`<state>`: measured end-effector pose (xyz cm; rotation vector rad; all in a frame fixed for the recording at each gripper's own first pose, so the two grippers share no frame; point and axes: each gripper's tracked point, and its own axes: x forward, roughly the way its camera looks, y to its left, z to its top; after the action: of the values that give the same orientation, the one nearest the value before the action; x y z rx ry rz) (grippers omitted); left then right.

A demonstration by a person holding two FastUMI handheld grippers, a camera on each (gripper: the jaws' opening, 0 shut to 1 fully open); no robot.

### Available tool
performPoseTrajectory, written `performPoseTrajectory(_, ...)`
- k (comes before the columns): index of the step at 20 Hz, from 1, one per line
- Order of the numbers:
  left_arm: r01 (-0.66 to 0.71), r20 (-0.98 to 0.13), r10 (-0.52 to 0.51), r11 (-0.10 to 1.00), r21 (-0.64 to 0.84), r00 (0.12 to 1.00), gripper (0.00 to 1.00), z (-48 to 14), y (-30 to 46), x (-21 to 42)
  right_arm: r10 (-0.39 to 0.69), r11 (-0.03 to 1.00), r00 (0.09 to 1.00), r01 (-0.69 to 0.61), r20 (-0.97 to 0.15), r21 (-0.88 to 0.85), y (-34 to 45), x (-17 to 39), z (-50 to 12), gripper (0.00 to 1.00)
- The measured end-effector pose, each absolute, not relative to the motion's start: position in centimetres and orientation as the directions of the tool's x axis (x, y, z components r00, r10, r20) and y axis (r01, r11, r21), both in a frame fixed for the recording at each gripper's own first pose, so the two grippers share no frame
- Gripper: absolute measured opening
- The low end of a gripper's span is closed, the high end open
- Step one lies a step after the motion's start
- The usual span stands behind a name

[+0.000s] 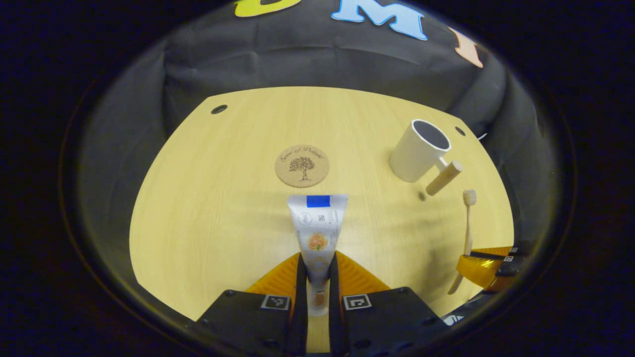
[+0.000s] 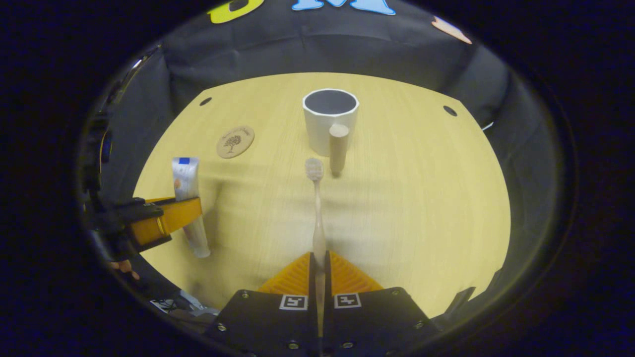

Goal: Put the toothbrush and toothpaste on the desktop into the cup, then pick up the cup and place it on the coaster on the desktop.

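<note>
Orange jaws of the left gripper [image 1: 317, 270] are clamped on the toothpaste tube [image 1: 317, 233]; the right gripper [image 2: 319, 265] grips the toothbrush [image 2: 317, 208]. Toward the surface's [image 2: 421, 208] far edge stand the cup [image 2: 330, 119] and cork coaster [image 2: 235, 142].

Light wood table [image 1: 208, 208] — round cork coaster [image 1: 302, 165] lies flat near centre; white cup [image 1: 419, 151] with wooden handle stands upright, apart from it.

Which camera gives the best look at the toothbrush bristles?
The right gripper view: the toothbrush runs straight up the centre, its head in plain sight, held by the right gripper. The left gripper view shows it small, near the edge.
</note>
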<state>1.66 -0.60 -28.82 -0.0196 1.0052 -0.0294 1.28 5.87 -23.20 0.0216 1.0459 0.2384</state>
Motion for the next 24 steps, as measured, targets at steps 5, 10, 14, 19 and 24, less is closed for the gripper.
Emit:
performPoseTrajectory(5, 0.024, -0.781, -0.079, 0.996, -0.081, 0.619, 0.24, -25.2, -1.2, 2.8, 0.193, 0.978, 0.565, -0.181, -0.802, 0.108, 5.4, 3.1, -20.5, 0.05)
performPoseTrajectory(10, 0.034, -0.706, -0.096, 0.994, -0.102, 0.702, 0.23, -21.2, -1.5, 5.6, 0.184, 0.982, 0.675, -0.161, -0.715, 0.101, 4.7, 6.5, -16.8, 0.05)
performPoseTrajectory(14, 0.054, -0.656, -0.102, 0.994, -0.093, 0.747, 0.23, -19.1, -2.3, 7.7, 0.186, 0.982, 0.725, -0.151, -0.663, 0.110, 4.6, 8.8, -15.2, 0.04)
performPoseTrajectory(19, 0.072, -0.599, -0.111, 0.993, -0.089, 0.793, 0.24, -16.9, -3.4, 10.0, 0.186, 0.982, 0.773, -0.152, -0.606, 0.109, 4.1, 11.4, -13.7, 0.04)
performPoseTrajectory(24, 0.078, -0.521, -0.120, 0.992, -0.102, 0.845, 0.24, -14.4, -4.1, 12.6, 0.183, 0.983, 0.840, -0.151, -0.511, 0.103, 3.8, 15.4, -11.2, 0.04)
